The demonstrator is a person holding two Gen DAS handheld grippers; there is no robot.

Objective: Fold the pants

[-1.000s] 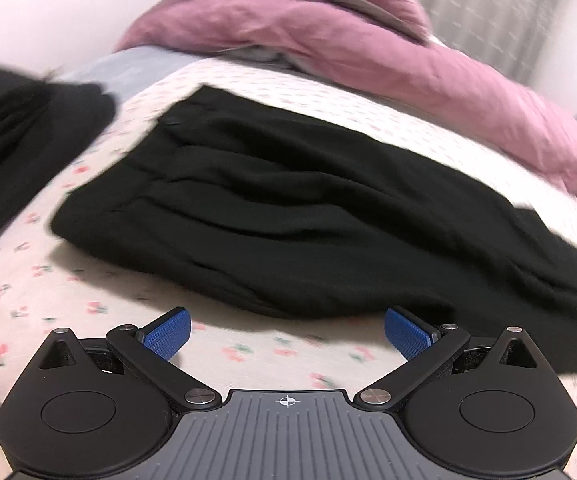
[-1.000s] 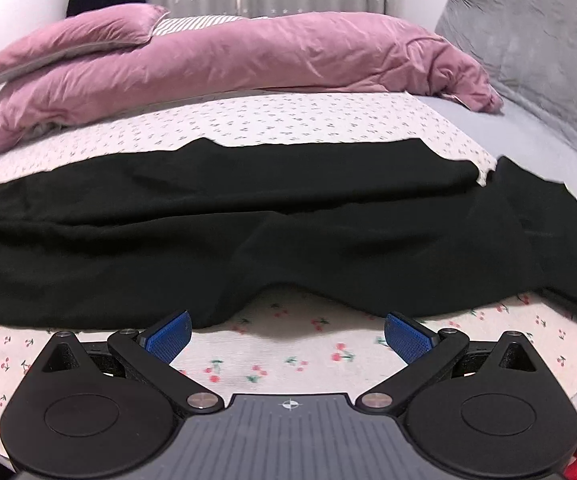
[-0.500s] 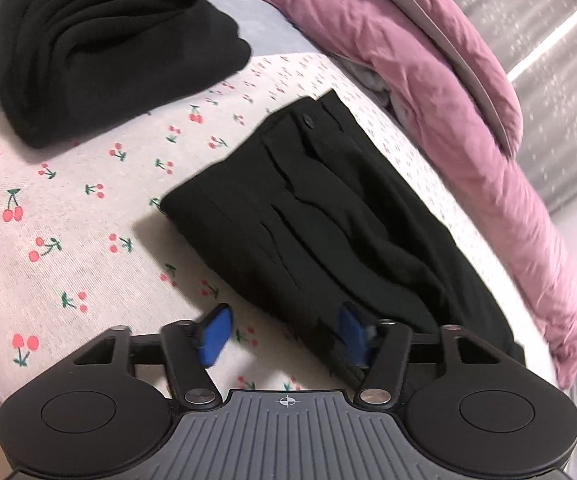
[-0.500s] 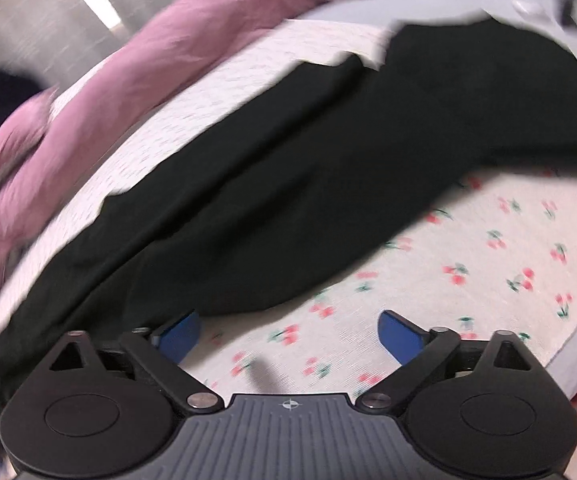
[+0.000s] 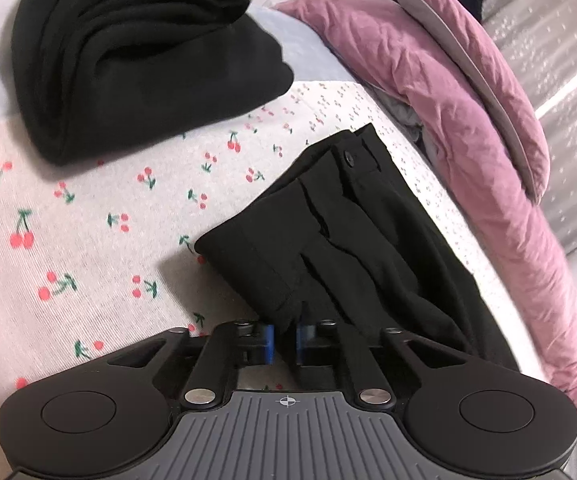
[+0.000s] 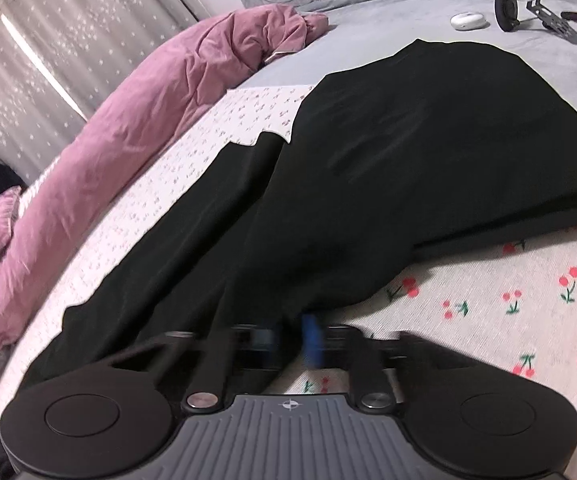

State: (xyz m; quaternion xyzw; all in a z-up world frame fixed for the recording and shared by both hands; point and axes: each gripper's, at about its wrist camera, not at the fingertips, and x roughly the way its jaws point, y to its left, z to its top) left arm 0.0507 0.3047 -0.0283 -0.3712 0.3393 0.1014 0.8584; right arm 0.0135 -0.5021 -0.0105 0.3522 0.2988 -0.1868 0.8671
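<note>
Since earlier: both grippers, wide apart and hovering short of the cloth a second ago, are now closing in on the near hem of the pants.
Left gripper (image 5: pixel 284 340): its blue pads are pinching the near corner of the waistband, jaws nearly together with black cloth between them.
Right gripper (image 6: pixel 292 340): it is blurring with motion; the pads are drawing close around the near edge of a leg, and cloth seems to be caught between them.
Meaning for the task: judging from both grips, the pickup is finishing and the first fold is about to start; nothing is folded over yet.
Pants (image 5: pixel 348 248): they are lying flat on the cherry-print bed sheet (image 5: pixel 88 240), along its near edge.
Long axis: it is running side to side along that near edge, waistband and button (image 5: pixel 347 156) pointing toward the left end, legs (image 6: pixel 428 140) stretching toward the right end onto the grey blanket.
Beyond: a folded black garment (image 5: pixel 136 52) is sitting at the far left corner, and a pink duvet (image 5: pixel 448 92) is lying along the far edge.
</note>
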